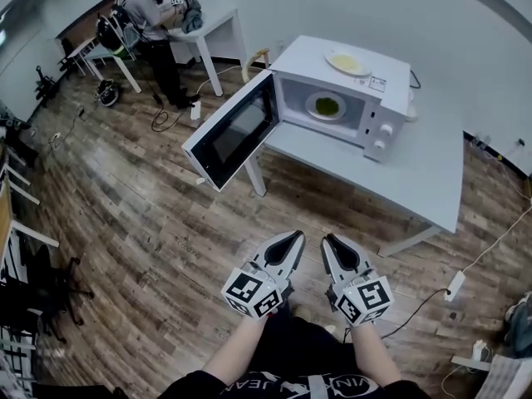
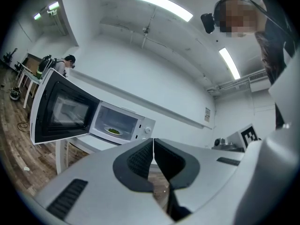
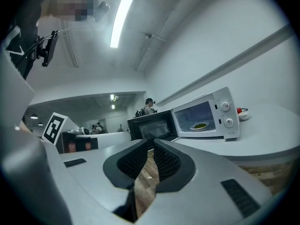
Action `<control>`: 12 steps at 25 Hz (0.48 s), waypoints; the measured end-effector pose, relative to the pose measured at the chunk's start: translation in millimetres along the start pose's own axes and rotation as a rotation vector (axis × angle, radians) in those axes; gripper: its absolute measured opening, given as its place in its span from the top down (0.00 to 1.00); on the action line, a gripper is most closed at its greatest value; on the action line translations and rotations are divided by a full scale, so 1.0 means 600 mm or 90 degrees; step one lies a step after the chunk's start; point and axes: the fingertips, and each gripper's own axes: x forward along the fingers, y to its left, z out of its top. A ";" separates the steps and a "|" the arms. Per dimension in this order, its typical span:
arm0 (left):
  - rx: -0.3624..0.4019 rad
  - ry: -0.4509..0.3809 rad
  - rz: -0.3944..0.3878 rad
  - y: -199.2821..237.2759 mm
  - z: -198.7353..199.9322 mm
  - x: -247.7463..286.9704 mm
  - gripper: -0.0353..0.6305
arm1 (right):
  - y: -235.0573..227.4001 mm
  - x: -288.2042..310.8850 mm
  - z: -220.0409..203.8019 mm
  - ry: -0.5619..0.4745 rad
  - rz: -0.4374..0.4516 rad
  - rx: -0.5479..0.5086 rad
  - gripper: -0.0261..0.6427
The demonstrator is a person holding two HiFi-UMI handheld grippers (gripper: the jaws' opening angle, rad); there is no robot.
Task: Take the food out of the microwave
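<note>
Person in a black top [image 1: 287, 385] with white lettering across it, forearms bare. The left gripper [image 1: 294, 237] and right gripper [image 1: 329, 240] share one build. Each has a smooth pale-grey shell with slotted black vents and tapering jaws lined with black ribbed pads [image 2: 139, 161]. At the rear of each sits a white cube [image 1: 252, 293] printed with bold black square markers. A black camera [image 2: 207, 22] rides at the head.

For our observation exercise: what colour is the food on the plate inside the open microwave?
The food is green. It shows best in the head view.
</note>
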 end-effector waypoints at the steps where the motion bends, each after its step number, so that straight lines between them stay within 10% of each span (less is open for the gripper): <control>1: 0.001 0.003 -0.001 0.004 -0.001 0.005 0.93 | -0.003 0.004 -0.002 0.002 -0.002 0.002 0.88; 12: -0.007 0.025 -0.041 0.079 0.004 0.108 0.93 | -0.077 0.094 0.001 0.006 -0.046 0.019 0.88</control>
